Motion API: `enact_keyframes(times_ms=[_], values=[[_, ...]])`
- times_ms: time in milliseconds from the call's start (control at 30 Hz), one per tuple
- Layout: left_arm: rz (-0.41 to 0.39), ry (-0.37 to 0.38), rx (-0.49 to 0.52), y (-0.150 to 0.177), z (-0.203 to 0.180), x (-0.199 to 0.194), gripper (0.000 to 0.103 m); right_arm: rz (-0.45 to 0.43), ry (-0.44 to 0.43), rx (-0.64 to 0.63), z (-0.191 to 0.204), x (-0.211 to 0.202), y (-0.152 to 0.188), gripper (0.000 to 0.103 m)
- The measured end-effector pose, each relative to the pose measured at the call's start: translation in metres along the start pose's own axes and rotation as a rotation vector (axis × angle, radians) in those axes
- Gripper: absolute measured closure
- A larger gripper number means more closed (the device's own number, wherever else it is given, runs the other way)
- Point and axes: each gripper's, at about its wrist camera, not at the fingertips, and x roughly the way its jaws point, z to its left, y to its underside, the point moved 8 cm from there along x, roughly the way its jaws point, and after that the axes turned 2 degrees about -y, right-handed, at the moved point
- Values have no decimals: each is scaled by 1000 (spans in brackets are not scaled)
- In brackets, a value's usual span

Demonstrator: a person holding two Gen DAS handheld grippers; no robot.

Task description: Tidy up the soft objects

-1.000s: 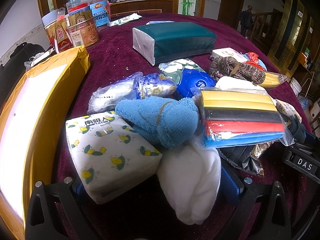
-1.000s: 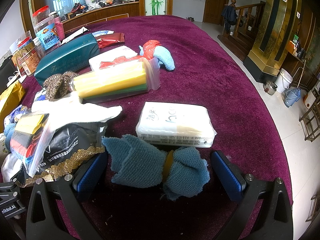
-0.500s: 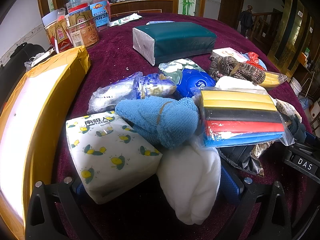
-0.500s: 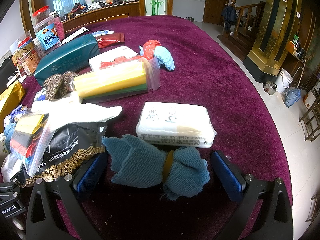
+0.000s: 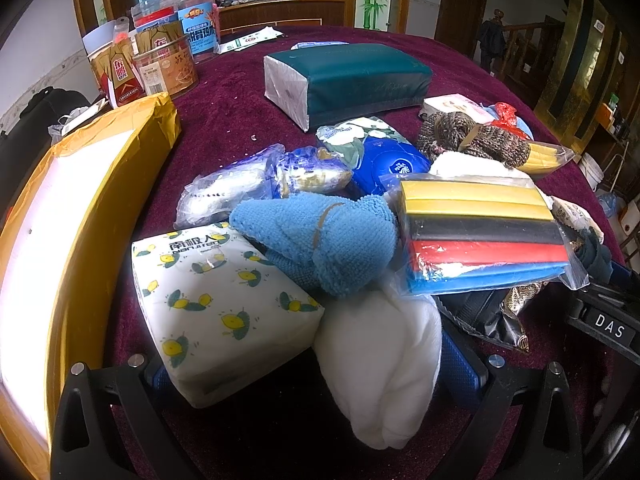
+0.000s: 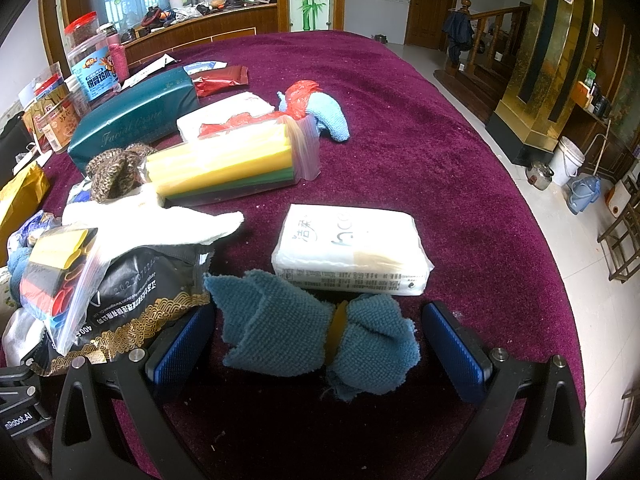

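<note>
Purple cloth [image 6: 420, 152] lies bare rightward; both tools spread, right tool [image 6: 320, 344] straddling teal towel [image 6: 312, 336].

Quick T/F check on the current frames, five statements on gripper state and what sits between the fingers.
1. The right hand-held gripper is open around a teal cloth bound with a yellow band. True.
2. That teal cloth lies on top of the white tissue pack. False: it lies on the tablecloth, in front of the pack.
3. A white cloth and a lemon-print tissue pack sit between the left hand-held gripper's fingers. True.
4. The bagged colour strips hold only yellow pieces. False: yellow, black, red and blue.
5. The dark green tissue pack is in the left gripper. False: it lies farther back.
</note>
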Motion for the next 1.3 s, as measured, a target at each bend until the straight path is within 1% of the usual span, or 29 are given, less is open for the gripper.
enact_keyframes(times_ms=[100, 200, 267, 333, 467, 533, 600, 633, 667, 700, 733, 800, 833, 867, 900, 967, 1000, 1033, 1067, 1133, 1167, 1200, 1233, 1267, 1300], values=[[0, -5, 3, 3, 3, 6, 0, 3, -6, -4, 1, 0, 0, 0], [1, 3, 3, 3, 4, 5, 0, 46, -60, -36, 1, -2, 1, 0], [1, 4, 3, 3, 4, 5, 0, 64, -80, -24, -3, -8, 4, 0], [0, 3, 3, 3, 4, 5, 0, 87, -50, -66, 0, -6, 9, 0], [1, -6, -4, 2, 5, 6, 0, 98, -47, -65, 1, -6, 8, 0], [1, -5, -4, 3, 9, 6, 0, 98, -38, -50, -1, -7, 8, 0], [0, -5, -4, 3, 10, 6, 0, 81, 11, -10, -9, -16, 8, 0], [0, -3, -5, 2, 11, 7, 0, 51, 27, 4, -12, -26, 7, 0], [0, 0, -4, 2, 11, 7, 0, 0, 28, 14, -14, -40, 5, 0], [0, 3, -2, 2, 12, 7, 0, -86, 37, 19, -16, -62, 2, 0], [-1, 4, -1, 1, 12, 7, 0, -193, 61, 17, -17, -86, -2, 0], [0, 2, 1, 1, 11, 8, 0, -439, 109, 12, -19, -134, -6, 0], [0, 1, 2, 1, 11, 8, 0, -538, 95, 13, -17, -150, -7, 0], [-1, -3, 4, 1, 11, 8, 0, -596, 67, 6, -14, -159, -10, 0], [-1, -7, 6, 1, 10, 8, 0, -585, 58, -11, -9, -156, -17, 0], [-1, -12, 0, 1, 10, 8, 2, -514, 77, -22, -7, -141, -31, 0], [-1, -8, 0, 1, 11, 8, 5, -505, 81, -4, -8, -134, -38, 0], [-2, -1, 1, 1, 12, 7, 11, -514, 101, 15, -10, -130, -43, 0], [-5, 4, 2, 3, 13, 4, 11, -521, 123, 35, -13, -123, -48, 0], [-43, 31, -14, 5, 18, -14, 11, -504, 129, 68, -19, -108, -47, 0], [-62, 47, -23, 6, 20, -24, 9, -495, 125, 87, -24, -102, -41, 0], [-99, 77, -37, 8, 25, -41, 8, -487, 121, 107, -27, -93, -36, 0], [-125, 96, -42, 10, 29, -53, 6, -442, 114, 117, -30, -83, -33, 0], [-156, 110, -42, 13, 34, -66, 6, -401, 71, 138, -32, -77, -33, 0], [-180, 118, -38, 15, 38, -76, 6, -412, 44, 158, -35, -78, -32, 0]])
